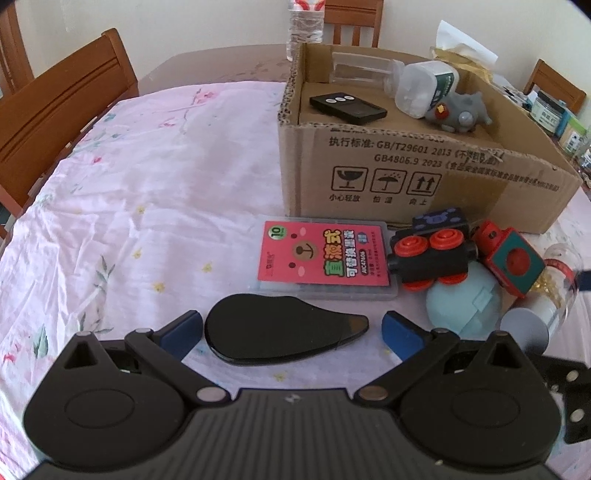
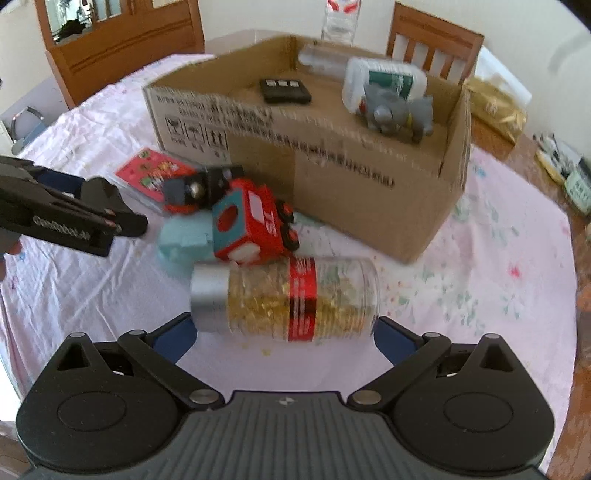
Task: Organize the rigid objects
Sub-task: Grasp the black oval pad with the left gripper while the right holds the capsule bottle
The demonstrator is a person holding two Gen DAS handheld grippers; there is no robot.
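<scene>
My left gripper (image 1: 291,328) is open, and a flat black teardrop-shaped object (image 1: 277,334) lies on the cloth between its blue pads (image 1: 183,330). Just beyond it lie a pink card case (image 1: 325,258), a black toy train with red wheels (image 1: 432,254), a red and teal toy block (image 1: 511,258) and a pale blue round case (image 1: 463,304). My right gripper (image 2: 284,332) is also open. A clear jar of gold flakes (image 2: 284,299) with a silver cap lies on its side between its fingertips. The left gripper (image 2: 96,206) shows at the left of the right wrist view.
An open cardboard box (image 1: 406,166) stands behind the toys and holds a black remote (image 1: 347,109), a white bottle (image 1: 421,88), a grey toy (image 1: 458,110) and a clear container. A water bottle (image 1: 304,26) stands behind it. Wooden chairs (image 1: 62,107) ring the table. Jars (image 1: 550,110) crowd the right edge.
</scene>
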